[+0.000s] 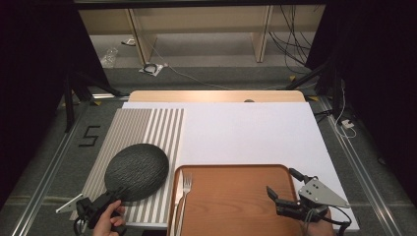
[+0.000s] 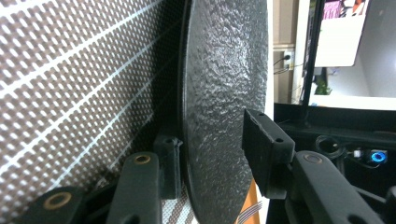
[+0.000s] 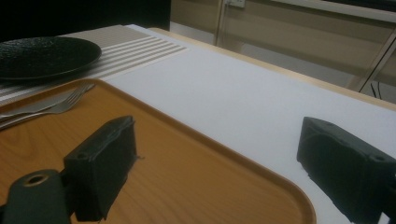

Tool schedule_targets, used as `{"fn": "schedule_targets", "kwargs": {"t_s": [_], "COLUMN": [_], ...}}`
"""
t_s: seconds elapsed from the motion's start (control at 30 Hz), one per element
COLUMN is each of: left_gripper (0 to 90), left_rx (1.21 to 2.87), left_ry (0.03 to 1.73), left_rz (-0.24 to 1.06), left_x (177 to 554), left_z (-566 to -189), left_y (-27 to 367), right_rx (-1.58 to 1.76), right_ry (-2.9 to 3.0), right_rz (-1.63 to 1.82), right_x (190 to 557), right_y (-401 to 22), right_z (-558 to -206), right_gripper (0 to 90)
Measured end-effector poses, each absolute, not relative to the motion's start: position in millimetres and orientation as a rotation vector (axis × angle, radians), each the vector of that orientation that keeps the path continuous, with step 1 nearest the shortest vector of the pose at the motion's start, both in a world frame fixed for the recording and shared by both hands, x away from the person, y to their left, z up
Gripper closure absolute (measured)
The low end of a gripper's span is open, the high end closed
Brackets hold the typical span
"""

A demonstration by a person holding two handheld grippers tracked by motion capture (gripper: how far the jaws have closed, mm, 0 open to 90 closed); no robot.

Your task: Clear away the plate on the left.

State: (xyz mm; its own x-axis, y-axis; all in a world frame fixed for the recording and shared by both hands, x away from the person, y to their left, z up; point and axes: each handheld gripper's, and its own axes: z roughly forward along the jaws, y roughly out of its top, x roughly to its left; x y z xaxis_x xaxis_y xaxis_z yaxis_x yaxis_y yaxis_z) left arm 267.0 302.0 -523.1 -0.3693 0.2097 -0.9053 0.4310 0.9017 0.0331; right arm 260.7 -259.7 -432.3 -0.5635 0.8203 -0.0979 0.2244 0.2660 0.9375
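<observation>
Left gripper at the near rim of the black plate; right gripper wide open over the wooden tray.

The plate lies on the striped placemat, near left on the table. Its rim sits between the left jaws: one pad looks against it, the other just clear. A fork rests at the tray's left edge.
</observation>
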Motion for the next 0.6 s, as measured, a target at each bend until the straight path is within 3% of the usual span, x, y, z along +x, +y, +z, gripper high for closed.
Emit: {"fn": "schedule_targets", "kwargs": {"t_s": [0.37, 0.6], "left_gripper": [69.4, 83.0], "left_rx": [0.426, 0.404], "left_ry": [1.986, 1.97], "left_rz": [-0.268, -0.267], "left_x": [268.1, 265.9], "left_z": [-527.1, -527.3], "left_y": [300.5, 301.0], "right_rx": [0.939, 0.939], "right_ry": [1.948, 1.946], "right_rz": [1.302, 1.302], "right_x": [261.1, 260.5], "right_y": [-259.6, -260.0], "right_z": [-432.5, -432.2], "right_gripper": [12.9, 12.9]}}
